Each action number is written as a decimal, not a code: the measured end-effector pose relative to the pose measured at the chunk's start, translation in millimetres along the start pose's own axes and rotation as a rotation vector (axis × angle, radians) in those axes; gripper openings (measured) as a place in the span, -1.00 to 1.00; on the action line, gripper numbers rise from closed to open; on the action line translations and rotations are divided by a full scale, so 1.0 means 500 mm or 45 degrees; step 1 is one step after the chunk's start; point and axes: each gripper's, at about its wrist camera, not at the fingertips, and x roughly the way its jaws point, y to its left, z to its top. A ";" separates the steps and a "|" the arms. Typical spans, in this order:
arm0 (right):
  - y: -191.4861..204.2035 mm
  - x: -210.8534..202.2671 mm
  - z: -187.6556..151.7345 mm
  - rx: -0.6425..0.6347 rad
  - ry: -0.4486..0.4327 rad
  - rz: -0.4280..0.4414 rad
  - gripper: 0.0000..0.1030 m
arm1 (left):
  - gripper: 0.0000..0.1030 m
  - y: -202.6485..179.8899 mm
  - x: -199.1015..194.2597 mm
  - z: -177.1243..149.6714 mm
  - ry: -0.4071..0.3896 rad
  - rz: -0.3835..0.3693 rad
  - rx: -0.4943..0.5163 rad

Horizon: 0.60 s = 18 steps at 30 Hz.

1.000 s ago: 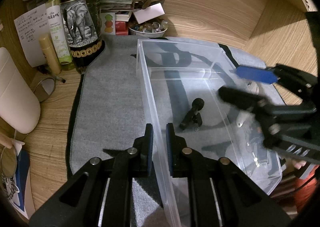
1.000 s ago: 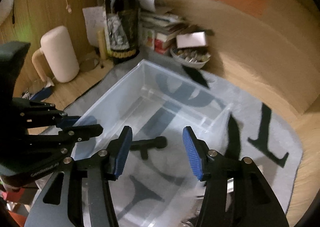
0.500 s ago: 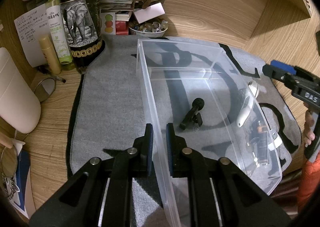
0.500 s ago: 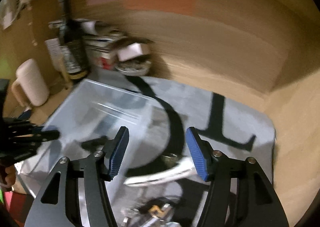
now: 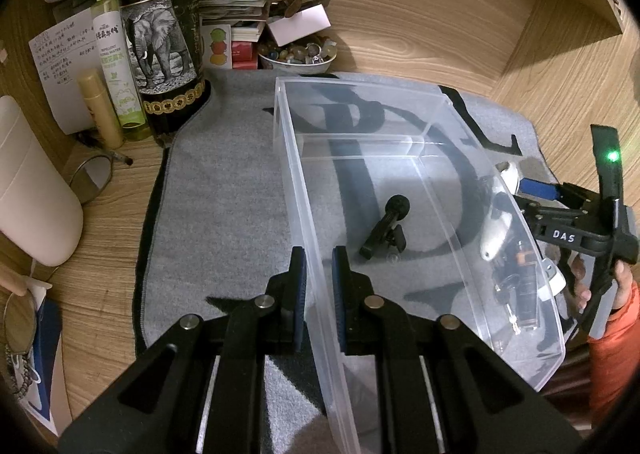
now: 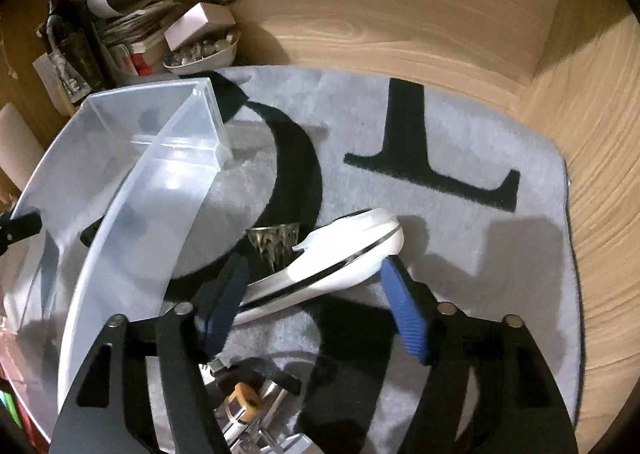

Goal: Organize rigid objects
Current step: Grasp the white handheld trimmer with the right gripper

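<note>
Two claws: left claw [image 5: 319, 286] clamped on clear plastic bin [image 5: 472, 122] wall; right claw [image 6: 316, 302] opening around curved glossy white tool [image 6: 344, 262] lying on fuzzy grey mat [image 6: 460, 126] beside bin.

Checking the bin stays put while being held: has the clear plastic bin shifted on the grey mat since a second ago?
No. The clear bin sits unmoved against the mat's black letters.
</note>
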 end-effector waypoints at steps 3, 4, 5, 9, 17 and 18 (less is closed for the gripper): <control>-0.014 0.015 -0.010 0.038 0.019 0.045 0.32 | -0.76 0.001 0.000 -0.001 -0.002 0.001 -0.001; -0.022 0.020 -0.011 0.059 0.034 0.067 0.32 | -0.76 0.001 0.000 -0.001 -0.002 0.001 -0.002; -0.029 0.025 -0.012 0.079 0.048 0.085 0.32 | -0.76 0.002 0.000 -0.002 -0.003 0.001 -0.003; -0.047 0.036 -0.015 0.122 0.048 0.106 0.22 | -0.76 0.000 -0.001 -0.003 -0.003 0.006 -0.001; -0.049 0.038 -0.003 0.135 0.010 0.097 -0.47 | -0.76 0.000 -0.002 -0.005 -0.006 0.013 -0.001; -0.050 0.035 -0.001 0.135 0.006 0.099 -0.54 | -0.76 0.000 -0.001 -0.005 -0.006 0.013 0.000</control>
